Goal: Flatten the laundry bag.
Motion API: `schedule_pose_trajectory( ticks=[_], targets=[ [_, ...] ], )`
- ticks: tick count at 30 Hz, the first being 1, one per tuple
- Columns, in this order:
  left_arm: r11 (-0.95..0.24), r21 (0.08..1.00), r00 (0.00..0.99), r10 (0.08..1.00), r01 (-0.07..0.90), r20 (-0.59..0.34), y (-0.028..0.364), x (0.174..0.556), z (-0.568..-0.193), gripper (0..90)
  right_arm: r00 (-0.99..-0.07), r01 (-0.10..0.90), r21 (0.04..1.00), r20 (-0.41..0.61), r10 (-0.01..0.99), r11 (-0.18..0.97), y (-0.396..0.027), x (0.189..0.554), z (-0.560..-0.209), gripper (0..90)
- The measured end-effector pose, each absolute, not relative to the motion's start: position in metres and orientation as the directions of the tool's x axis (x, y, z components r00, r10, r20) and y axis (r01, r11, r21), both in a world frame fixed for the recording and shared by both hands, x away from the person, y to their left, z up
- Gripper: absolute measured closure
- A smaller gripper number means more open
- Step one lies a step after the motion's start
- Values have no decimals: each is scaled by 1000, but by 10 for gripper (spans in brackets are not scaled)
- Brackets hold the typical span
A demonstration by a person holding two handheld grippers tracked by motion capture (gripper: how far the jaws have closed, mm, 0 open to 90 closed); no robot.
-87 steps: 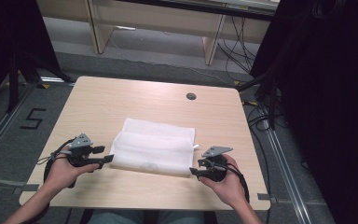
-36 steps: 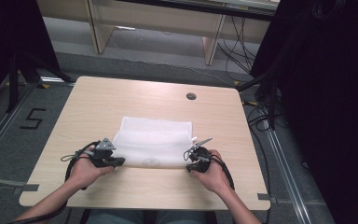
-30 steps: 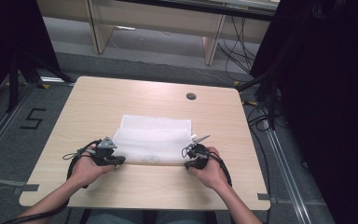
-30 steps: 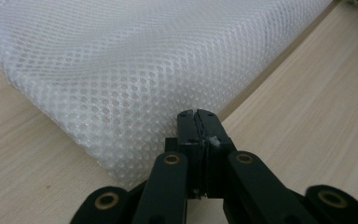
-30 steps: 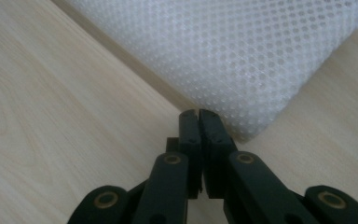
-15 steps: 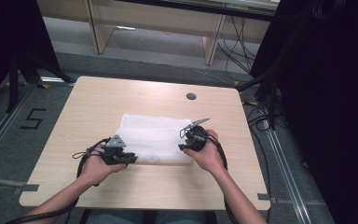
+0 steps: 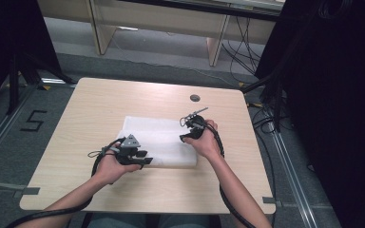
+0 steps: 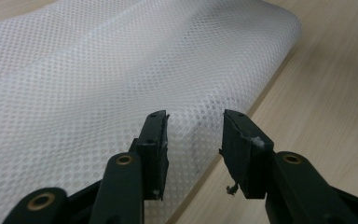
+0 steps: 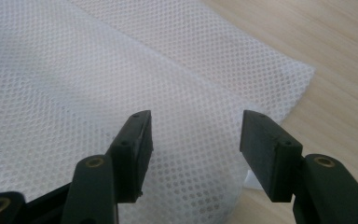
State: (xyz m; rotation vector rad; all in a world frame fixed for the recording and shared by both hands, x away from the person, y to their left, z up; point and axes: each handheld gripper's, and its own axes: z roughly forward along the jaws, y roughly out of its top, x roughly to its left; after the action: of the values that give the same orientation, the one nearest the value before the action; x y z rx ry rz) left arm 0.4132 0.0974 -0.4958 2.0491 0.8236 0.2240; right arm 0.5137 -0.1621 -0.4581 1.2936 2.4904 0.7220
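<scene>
Folded white mesh cloth (image 7: 159, 141) on wooden table (image 7: 95, 104), left gripper (image 8: 193, 140) released over its folded edge, right gripper (image 9: 193, 140) released above mesh

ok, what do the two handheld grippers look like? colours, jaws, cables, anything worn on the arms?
Both are black. The left gripper carries a grey three-cornered plate on top, and the right gripper has a small grey piece on its top too. In the gripper views, each has two flat, blocky black jaws on arms with brass-coloured pivot rivets. A black cable trails from each along the forearm. No sleeves show on the forearms.
</scene>
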Motion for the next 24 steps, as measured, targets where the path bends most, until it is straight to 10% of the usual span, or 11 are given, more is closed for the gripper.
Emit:
schedule_pose_trajectory(
  ticks=[24],
  targets=[
    [-467, 749, 787, 607, 469, -114, 74, 422, -513, 604, -553, 730, 504, 38, 833, 461, -172, 535, -488, 417]
  ],
)
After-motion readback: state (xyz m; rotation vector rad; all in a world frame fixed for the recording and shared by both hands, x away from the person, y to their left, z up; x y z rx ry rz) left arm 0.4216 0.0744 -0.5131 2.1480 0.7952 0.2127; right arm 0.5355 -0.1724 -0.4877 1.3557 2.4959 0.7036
